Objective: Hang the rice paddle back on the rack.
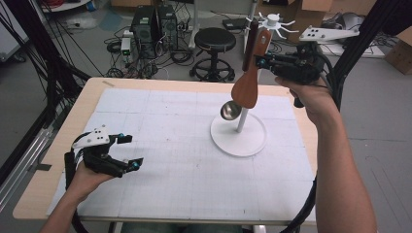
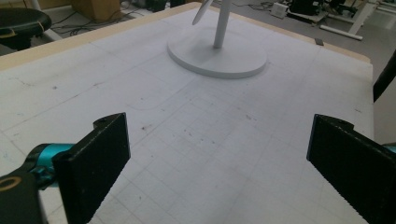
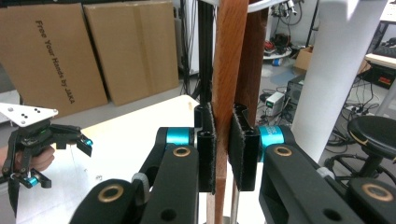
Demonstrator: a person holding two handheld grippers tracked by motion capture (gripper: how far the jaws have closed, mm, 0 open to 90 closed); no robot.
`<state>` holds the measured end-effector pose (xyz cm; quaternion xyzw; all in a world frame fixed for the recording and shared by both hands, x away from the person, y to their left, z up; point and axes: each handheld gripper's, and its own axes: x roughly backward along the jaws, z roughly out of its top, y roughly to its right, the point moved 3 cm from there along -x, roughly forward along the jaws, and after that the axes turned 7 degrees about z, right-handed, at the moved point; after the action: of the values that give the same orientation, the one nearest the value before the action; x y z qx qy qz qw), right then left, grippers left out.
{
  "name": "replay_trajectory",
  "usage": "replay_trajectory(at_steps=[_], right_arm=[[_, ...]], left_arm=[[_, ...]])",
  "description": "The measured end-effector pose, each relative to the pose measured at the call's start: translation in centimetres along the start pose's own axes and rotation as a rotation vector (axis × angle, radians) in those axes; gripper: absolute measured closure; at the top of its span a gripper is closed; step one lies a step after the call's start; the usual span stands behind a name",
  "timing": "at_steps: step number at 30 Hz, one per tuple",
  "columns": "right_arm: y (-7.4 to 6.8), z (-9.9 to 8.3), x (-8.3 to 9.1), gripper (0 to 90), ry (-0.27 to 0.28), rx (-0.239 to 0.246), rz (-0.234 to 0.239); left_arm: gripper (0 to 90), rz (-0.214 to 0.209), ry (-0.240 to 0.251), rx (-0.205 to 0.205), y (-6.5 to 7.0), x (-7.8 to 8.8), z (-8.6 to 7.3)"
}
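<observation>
The wooden spatula (image 1: 248, 82) is pinched by the right claw (image 1: 263, 61), its long axis upright, beside the rack's hooks (image 1: 272, 22); the left claw (image 1: 130, 150) is held spread, well apart over the surface (image 1: 160, 141)

We see a pale wooden surface (image 1: 58, 160) almost wholly covered by a white gridded mat (image 1: 175, 145), which bears small dark specks. On the mat's far right part stands a white rack's round base (image 1: 238, 141), its post rising upright from the middle.
</observation>
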<state>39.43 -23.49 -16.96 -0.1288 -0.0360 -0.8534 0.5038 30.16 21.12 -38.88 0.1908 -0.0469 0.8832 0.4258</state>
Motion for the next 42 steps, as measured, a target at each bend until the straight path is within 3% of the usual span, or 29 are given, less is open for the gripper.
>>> replay_trajectory(at_steps=[8, 18, 42], right_arm=[[-0.1, -0.6, 0.3, 81.1, 0.028, -0.007, 0.005], [-0.5, -1.0, 0.3, 70.9, 0.028, 0.007, -0.007], [-2.1, -3.7, 1.5, 22.2, 0.079, 0.001, -0.087]], left_arm=[[6.6, -0.002, -0.005, -0.001, 0.1, -0.1, 0.0], [6.6, -0.004, -0.006, 0.002, 0.1, 0.0, 0.0], [6.6, -0.008, -0.013, 0.001, 0.2, -0.1, -0.1]])
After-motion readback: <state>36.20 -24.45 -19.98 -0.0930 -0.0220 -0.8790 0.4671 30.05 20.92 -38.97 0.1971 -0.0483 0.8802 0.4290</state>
